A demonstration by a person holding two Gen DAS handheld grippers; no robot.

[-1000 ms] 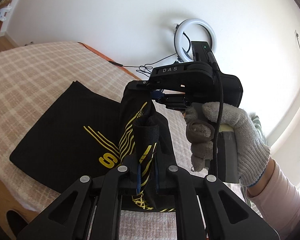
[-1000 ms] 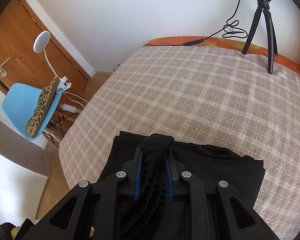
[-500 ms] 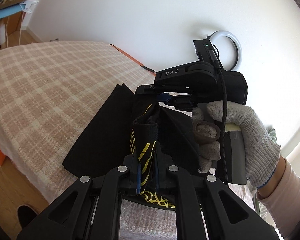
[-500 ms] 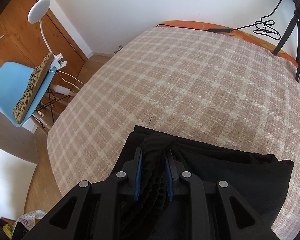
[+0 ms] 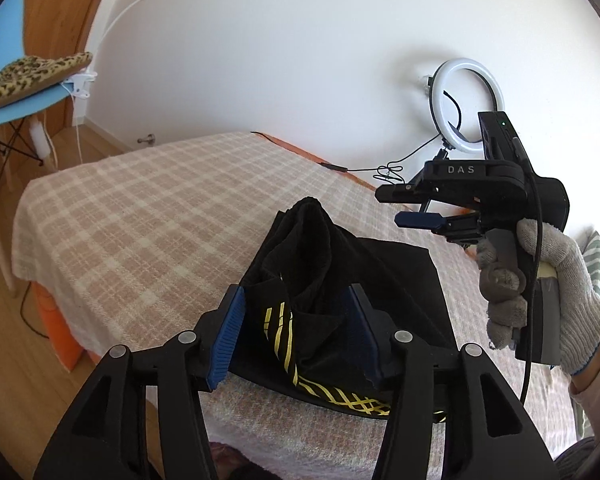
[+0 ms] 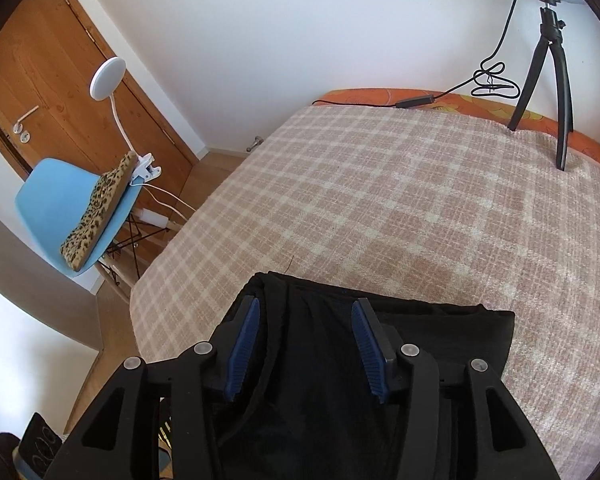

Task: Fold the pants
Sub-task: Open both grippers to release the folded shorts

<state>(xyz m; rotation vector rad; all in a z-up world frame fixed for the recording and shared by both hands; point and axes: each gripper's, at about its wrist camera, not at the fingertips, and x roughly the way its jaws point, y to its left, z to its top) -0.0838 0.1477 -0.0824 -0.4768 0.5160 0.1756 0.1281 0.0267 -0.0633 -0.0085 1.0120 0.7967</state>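
The black pants (image 5: 384,276) with yellow print lie folded on the checked bed cover, with a bunched ridge of cloth standing up in the middle. My left gripper (image 5: 296,320) is open, its blue pads either side of the bunched cloth, not pinching it. My right gripper (image 6: 306,336) is open just above the flat black pants (image 6: 452,332). It also shows in the left wrist view (image 5: 416,208), held in a gloved hand above the pants' far right edge, jaws apart.
The checked bed cover (image 6: 420,200) spreads beyond the pants. A ring light on a black tripod (image 6: 556,60) stands at the bed's far side with a cable. A blue chair (image 6: 76,208) with a leopard cushion and a clip lamp stands by the wooden door.
Both grippers opened and let go of the pants. The pants dropped onto the bed. The right gripper lifted clear to the right.
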